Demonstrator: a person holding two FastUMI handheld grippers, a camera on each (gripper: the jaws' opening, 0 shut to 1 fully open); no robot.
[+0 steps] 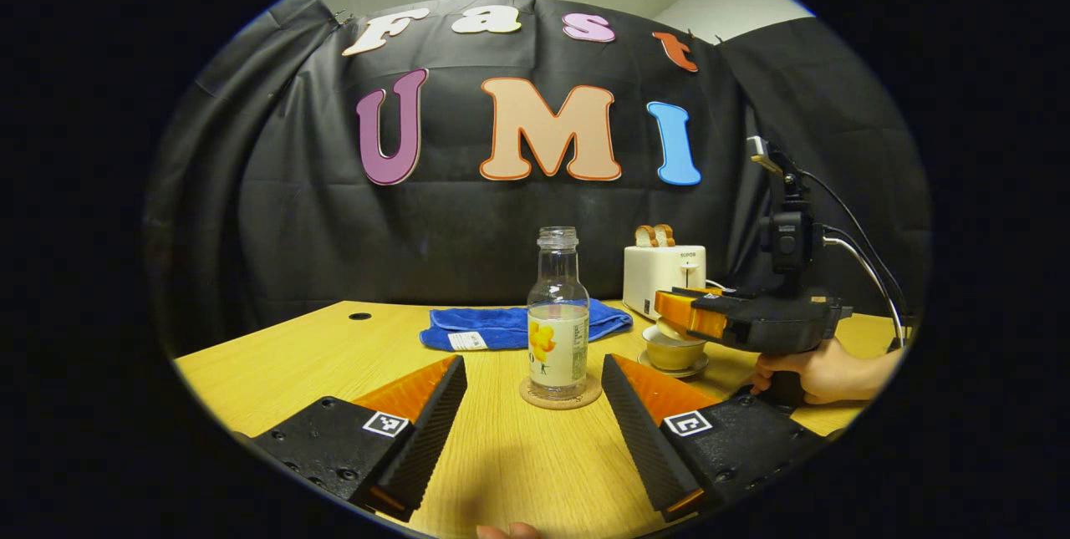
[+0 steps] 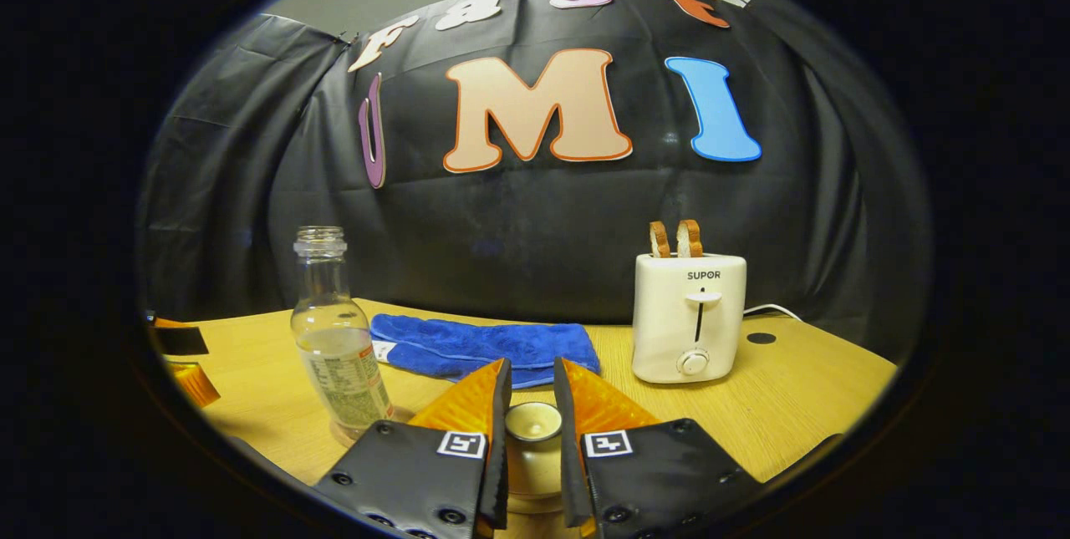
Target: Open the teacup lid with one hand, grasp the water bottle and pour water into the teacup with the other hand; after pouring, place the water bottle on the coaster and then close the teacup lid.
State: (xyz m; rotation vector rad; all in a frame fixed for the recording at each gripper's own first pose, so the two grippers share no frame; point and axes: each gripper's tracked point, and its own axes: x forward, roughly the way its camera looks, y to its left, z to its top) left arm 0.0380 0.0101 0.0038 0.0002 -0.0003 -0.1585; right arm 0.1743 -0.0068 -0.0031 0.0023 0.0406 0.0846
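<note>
Right gripper view: right gripper point(image 2: 532, 395) jaws clamp the lid point(image 2: 532, 420) knob — teacup point(image 1: 674, 350) hidden; left gripper point(image 1: 532, 388) jaws wide.

Water bottle point(image 1: 557, 313) on coaster point(image 1: 560, 396); teacup point(image 1: 674, 350) right, towel point(image 1: 510, 326) behind.

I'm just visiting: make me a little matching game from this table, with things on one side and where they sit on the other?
Things:
1. clear glass water bottle
2. two slices of brown toast
3. folded blue cloth
4. small beige teacup lid

Places:
A. lying flat on the wooden table
B. between the right gripper's fingers
C. on the round cork coaster
D. in the white toaster

Pairs: 1-C, 2-D, 3-A, 4-B
</note>
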